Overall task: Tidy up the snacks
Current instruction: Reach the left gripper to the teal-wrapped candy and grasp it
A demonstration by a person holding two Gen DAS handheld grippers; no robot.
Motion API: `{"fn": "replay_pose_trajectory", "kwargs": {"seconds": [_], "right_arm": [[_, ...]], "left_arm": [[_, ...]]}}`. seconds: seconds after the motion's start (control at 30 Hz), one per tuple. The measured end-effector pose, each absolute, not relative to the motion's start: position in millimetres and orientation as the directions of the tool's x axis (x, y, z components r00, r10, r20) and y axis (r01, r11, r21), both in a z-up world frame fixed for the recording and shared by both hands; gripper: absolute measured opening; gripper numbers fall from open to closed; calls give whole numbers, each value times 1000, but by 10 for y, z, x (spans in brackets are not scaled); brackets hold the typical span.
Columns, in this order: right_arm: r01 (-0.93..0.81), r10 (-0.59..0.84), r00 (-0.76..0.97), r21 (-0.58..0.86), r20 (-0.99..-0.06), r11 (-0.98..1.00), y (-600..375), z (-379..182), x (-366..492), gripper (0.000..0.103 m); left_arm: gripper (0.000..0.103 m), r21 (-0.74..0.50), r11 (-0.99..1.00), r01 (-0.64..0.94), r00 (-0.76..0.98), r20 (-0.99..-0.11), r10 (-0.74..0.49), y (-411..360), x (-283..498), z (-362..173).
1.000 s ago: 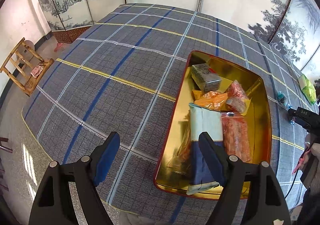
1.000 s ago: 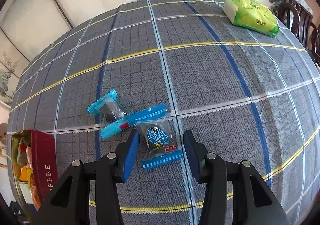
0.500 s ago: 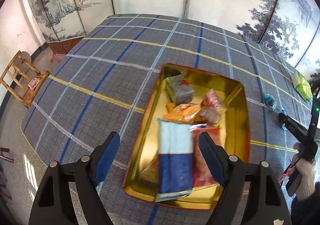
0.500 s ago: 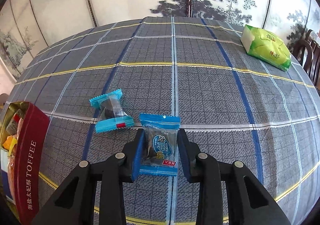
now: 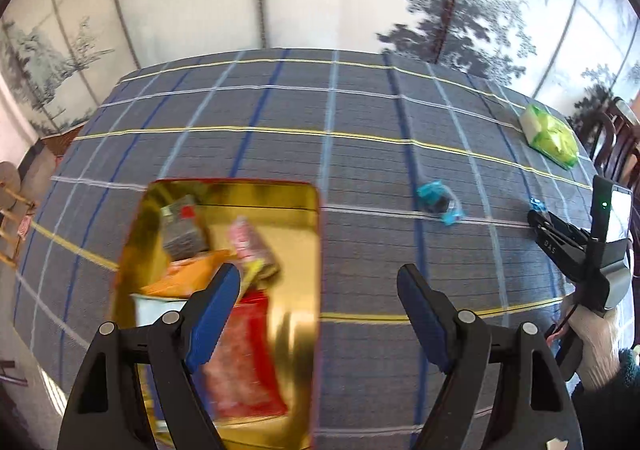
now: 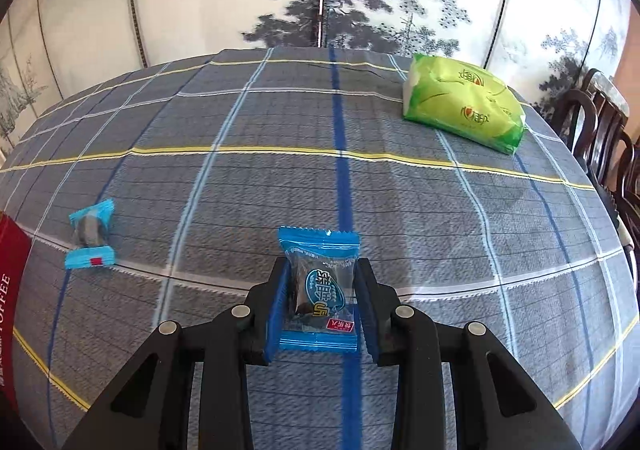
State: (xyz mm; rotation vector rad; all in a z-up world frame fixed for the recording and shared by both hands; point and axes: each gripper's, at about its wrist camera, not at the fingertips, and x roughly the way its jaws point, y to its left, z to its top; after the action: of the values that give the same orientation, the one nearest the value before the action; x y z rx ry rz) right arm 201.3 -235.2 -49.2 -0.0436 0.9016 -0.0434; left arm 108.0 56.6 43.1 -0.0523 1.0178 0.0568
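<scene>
We have right gripper [image 6: 322,304] clamped on blue-wrapped candy [image 6: 320,290], lifted near table centre. Left gripper [image 5: 318,314] wide, empty, near toffee tin [image 5: 308,250]. Second blue candy [image 6: 91,234] far left on tablecloth [image 6: 400,202].

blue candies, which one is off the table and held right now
The blue candy with the round label, clamped between the right tongs. The other blue candy lies loose on the tablecloth beside the red tin.
</scene>
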Motion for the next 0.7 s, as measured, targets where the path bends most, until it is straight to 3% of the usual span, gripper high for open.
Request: {"fn": "replay_pose_trajectory", "kwargs": {"seconds": [0.2, 0.53, 0.7], "right_arm": [[19, -81, 634, -89, -769, 996, -2609, -492, 2059, 34], [21, -35, 633, -28, -773, 999, -2763, -500, 2089, 34], [20, -34, 633, -27, -773, 999, -2764, -503, 2084, 34]], "left_arm": [[78, -9, 1000, -16, 507, -862, 0, 147, 1244, 320], [78, -76, 997, -2, 467, -882, -66, -246, 1590, 55], [72, -98, 995, -36, 487, -871, -69, -321, 1729, -40]]}}
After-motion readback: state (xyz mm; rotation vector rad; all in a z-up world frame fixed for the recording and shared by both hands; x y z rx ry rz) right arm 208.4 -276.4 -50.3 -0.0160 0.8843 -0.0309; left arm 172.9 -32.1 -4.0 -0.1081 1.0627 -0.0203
